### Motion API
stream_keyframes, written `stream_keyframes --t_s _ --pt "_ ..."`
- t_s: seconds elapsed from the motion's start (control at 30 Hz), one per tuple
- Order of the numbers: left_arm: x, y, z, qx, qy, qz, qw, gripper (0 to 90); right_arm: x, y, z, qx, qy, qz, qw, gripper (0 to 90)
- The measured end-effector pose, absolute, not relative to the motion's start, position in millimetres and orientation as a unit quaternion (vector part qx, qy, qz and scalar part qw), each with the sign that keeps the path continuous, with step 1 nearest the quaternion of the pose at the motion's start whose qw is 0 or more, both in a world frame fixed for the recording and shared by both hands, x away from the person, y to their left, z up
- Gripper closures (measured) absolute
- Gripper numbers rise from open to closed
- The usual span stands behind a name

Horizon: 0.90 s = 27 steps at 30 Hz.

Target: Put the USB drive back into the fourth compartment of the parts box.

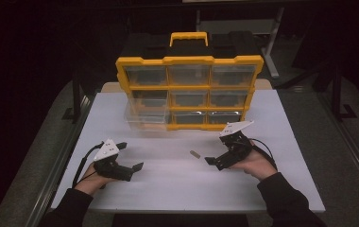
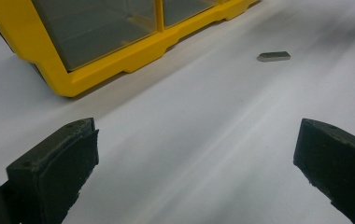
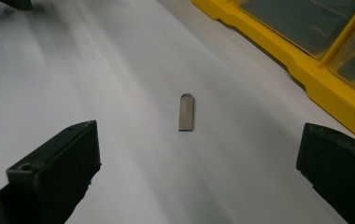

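A small flat grey metal piece lies on the white table, in front of the yellow organizer case. My right gripper is just right of it, open and empty. In the right gripper view the metal piece lies a little ahead of the right gripper, between its wide-apart jaws. My left gripper rests open at the front left. From the left gripper the piece lies farther off to the upper right.
The organizer stands upright at the table's back with clear drawers; its yellow frame is close in both gripper views. One clear drawer at its lower left is pulled out. Dark floor surrounds the table.
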State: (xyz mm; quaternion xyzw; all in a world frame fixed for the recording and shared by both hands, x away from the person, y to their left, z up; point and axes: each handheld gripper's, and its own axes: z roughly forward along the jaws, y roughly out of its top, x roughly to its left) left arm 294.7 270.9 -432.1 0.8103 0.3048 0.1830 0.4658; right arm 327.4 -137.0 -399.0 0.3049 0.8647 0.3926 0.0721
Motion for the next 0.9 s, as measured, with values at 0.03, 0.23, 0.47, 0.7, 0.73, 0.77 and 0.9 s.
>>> stream_keyframes --t_s 0.03,0.23,0.47,0.7,0.73,0.77,0.9 --pt "294.6 270.9 -432.1 0.810 0.305 0.182 0.467 0.0 328.8 -136.2 -398.6 0.303 0.865 0.393 0.073 0.0" --pt "294.7 270.6 -432.9 0.812 0.304 0.179 0.465 0.0 334.5 -130.0 -396.2 0.300 0.866 0.395 0.072 0.0" --pt "294.5 269.9 -433.7 0.813 0.303 0.179 0.464 0.0 342.0 -120.4 -395.6 0.293 0.870 0.392 0.069 0.0" --pt "294.6 270.1 -433.6 0.811 0.304 0.175 0.468 0.0 349.2 -112.7 -396.5 0.292 0.871 0.391 0.062 0.0" --pt "294.7 270.0 -433.6 0.810 0.305 0.174 0.469 0.0 350.0 -111.5 -396.2 0.291 0.871 0.390 0.062 0.0" --pt "294.9 270.1 -433.5 0.810 0.305 0.174 0.469 0.0 350.9 -110.2 -395.8 0.290 0.872 0.390 0.062 0.0" --pt "295.1 269.9 -433.5 0.810 0.305 0.174 0.470 0.0 355.4 -104.2 -393.6 0.285 0.873 0.390 0.062 0.0"
